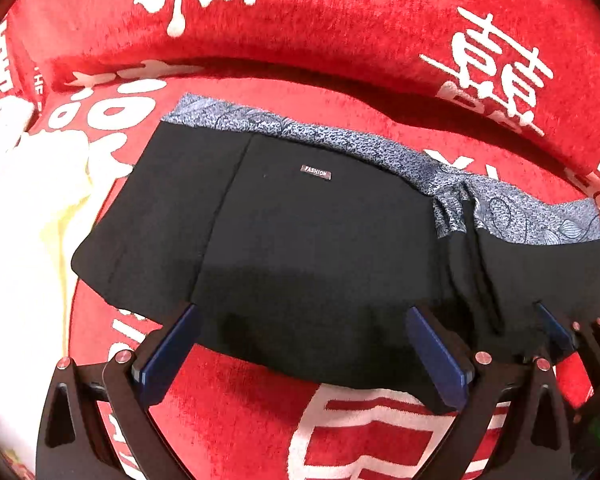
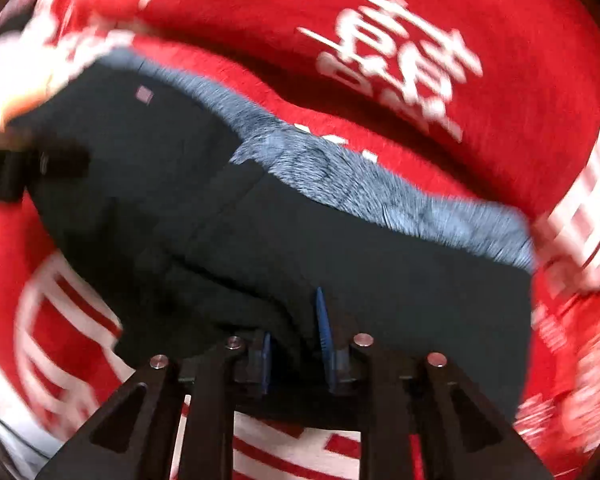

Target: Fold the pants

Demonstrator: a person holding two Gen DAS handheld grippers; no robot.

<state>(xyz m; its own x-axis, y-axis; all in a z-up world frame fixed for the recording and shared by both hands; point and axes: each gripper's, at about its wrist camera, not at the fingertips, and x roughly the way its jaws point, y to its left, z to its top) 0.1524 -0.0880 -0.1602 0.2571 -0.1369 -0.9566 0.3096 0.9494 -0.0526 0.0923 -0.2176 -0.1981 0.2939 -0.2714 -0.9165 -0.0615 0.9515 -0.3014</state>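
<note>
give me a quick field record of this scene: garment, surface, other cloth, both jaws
garment: black pants, folded flat, patterned blue-grey waistband along the far edge, small label
surface: red cover with white characters
other cloth: pale fabric at the pants' left
left gripper: jaws wide open at the near edge, gripping nothing
right gripper: jaws narrowly apart at the near edge; blurred, grip unclear

Black pants (image 1: 308, 248) – blue-patterned band – on red, white-lettered cover (image 1: 340, 20).
</note>
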